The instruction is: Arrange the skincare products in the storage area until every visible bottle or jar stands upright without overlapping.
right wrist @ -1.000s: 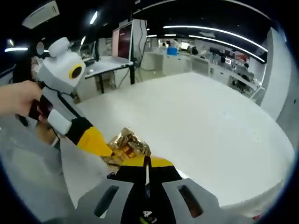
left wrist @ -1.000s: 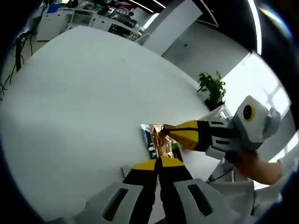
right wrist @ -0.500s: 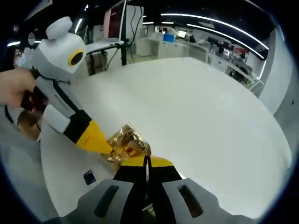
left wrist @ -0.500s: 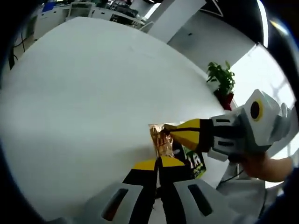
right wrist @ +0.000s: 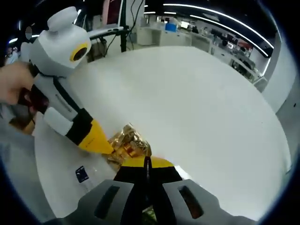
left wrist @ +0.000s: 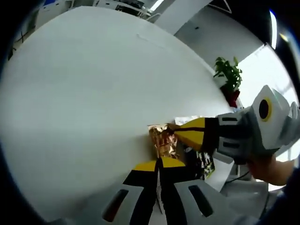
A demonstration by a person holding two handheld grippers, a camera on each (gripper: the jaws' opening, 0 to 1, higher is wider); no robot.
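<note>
A crinkled gold foil packet (left wrist: 162, 142) hangs just above the white table (left wrist: 84, 93), held from two sides. My left gripper (left wrist: 158, 162) rises from the bottom of the left gripper view, its jaws shut on the packet's near edge. My right gripper (left wrist: 174, 130) comes in from the right and pinches the packet's far side. In the right gripper view the same gold foil packet (right wrist: 128, 143) sits at the tips of my right gripper (right wrist: 146, 161), which is shut on it. The left gripper (right wrist: 108, 149) reaches in from the left. No bottle or jar is in sight.
A dark green printed sachet (left wrist: 202, 162) lies near the table edge under the right gripper. A white card with a blue square (right wrist: 82, 174) lies on the table (right wrist: 197, 103). A potted plant (left wrist: 228, 77) stands beyond the table. A person's hand (right wrist: 13, 89) holds the left gripper. Desks and monitors fill the background.
Both views have shifted and the table now looks closer. The gold packet stays pinched between both grippers. The dark sachet and the white card have come into view.
</note>
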